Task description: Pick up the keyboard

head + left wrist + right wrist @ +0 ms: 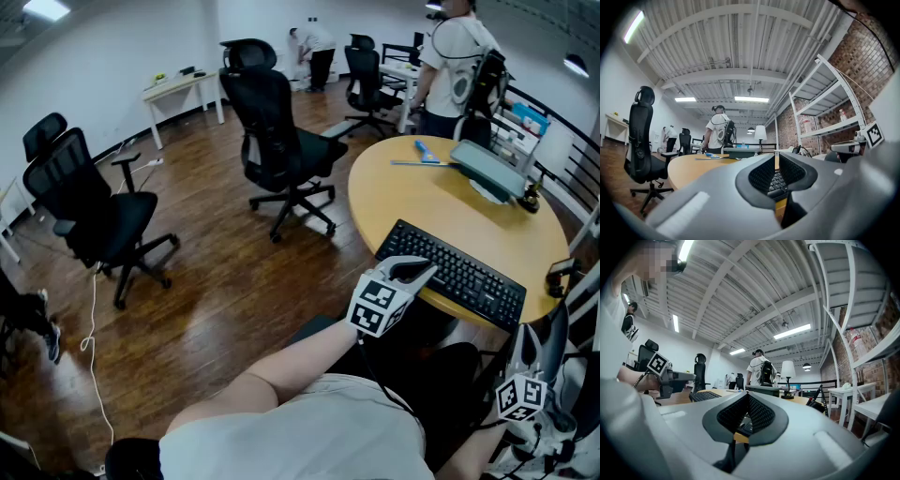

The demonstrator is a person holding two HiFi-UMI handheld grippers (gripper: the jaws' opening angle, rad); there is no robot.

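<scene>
A black keyboard (452, 273) lies near the front edge of the round yellow table (412, 202). My left gripper (413, 270) is level at the keyboard's near left end, its tips just over the edge. Its jaws stand a narrow slit apart. In the left gripper view (777, 161) the keyboard (777, 182) shows through that slit, and nothing is pinched. My right gripper (536, 367) hangs low at the right, off the table's edge. Its jaws are shut and empty in the right gripper view (748, 399), where the keyboard (704, 395) lies to the left.
A grey device (489, 168) and a blue tool (427, 150) sit at the table's far side, and a person with a backpack (458, 58) stands behind it. Black office chairs (279, 141) (89, 211) stand on the wood floor. A metal shelf (829, 98) lines the brick wall.
</scene>
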